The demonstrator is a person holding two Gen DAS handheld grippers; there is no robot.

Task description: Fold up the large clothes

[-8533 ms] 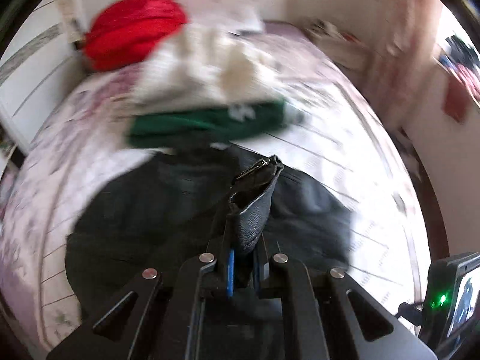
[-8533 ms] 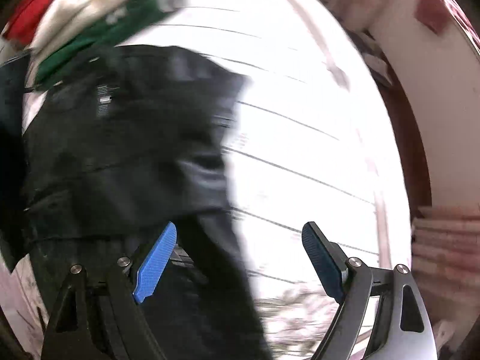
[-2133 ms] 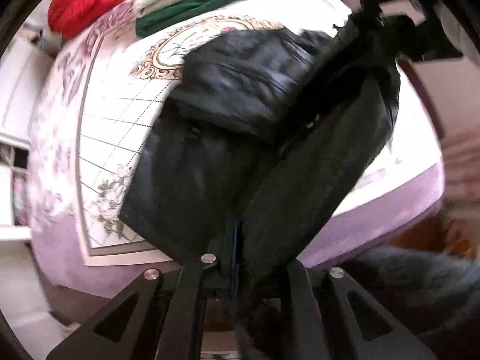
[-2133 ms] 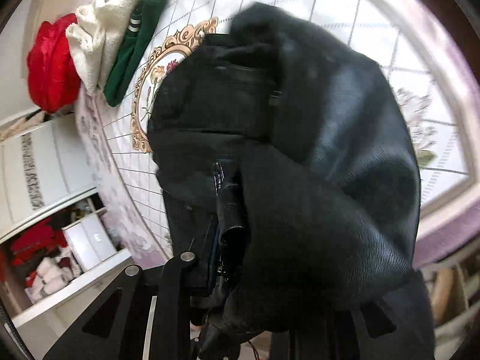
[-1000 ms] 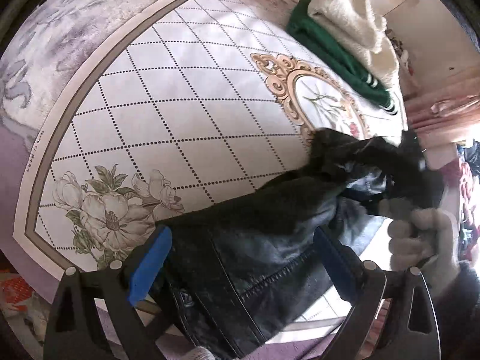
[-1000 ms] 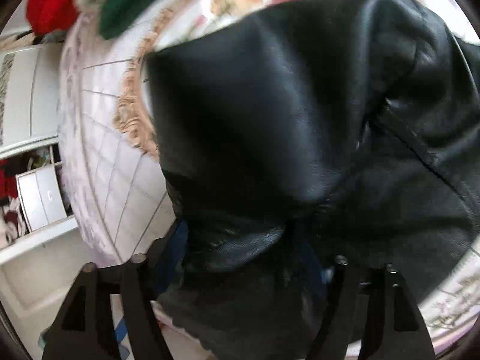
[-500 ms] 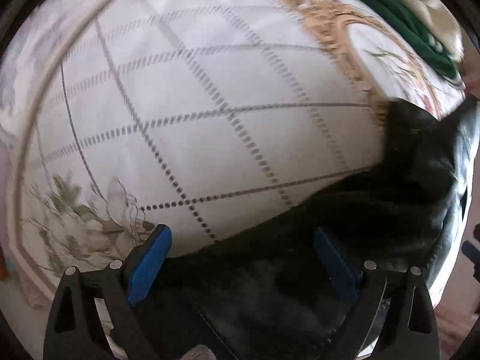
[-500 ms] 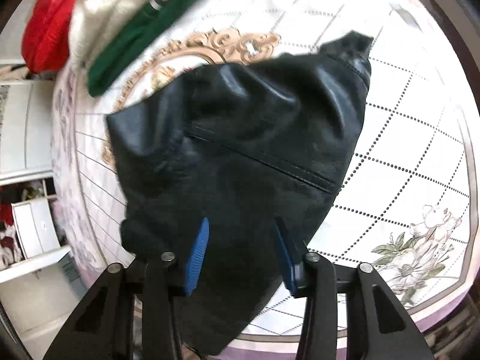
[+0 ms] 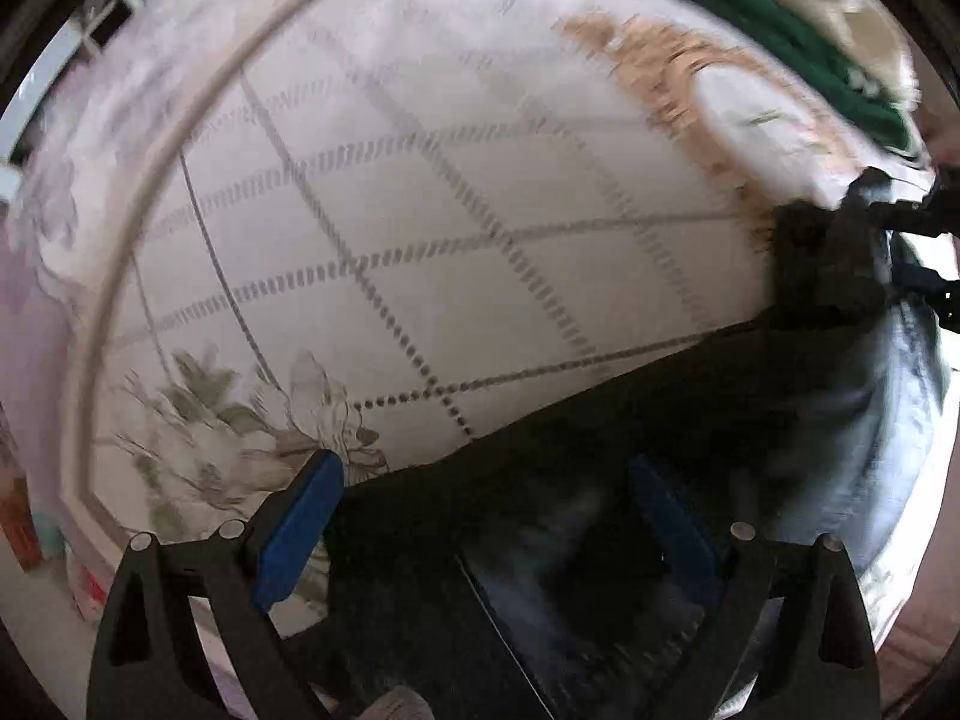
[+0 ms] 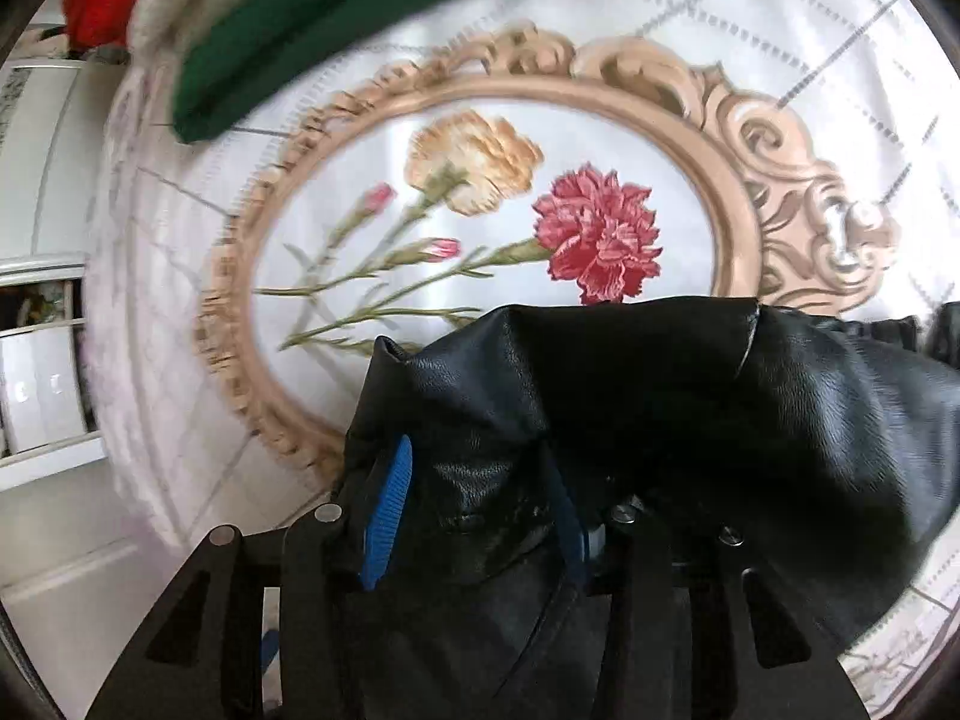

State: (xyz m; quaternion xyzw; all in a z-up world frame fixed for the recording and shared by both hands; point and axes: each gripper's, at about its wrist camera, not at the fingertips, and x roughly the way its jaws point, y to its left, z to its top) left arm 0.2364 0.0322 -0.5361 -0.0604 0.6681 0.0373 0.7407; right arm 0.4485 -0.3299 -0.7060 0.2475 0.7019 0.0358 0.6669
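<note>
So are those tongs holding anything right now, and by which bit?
The right tongs clamp a bunched fold at the edge of the black leather jacket. The left tongs stand wide open over the jacket and hold nothing.

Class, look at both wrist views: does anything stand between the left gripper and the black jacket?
Nothing visible does. The left gripper is open right over the jacket on the bedspread. The right gripper is shut on the jacket's far fold. The green garment lies well apart.
</note>
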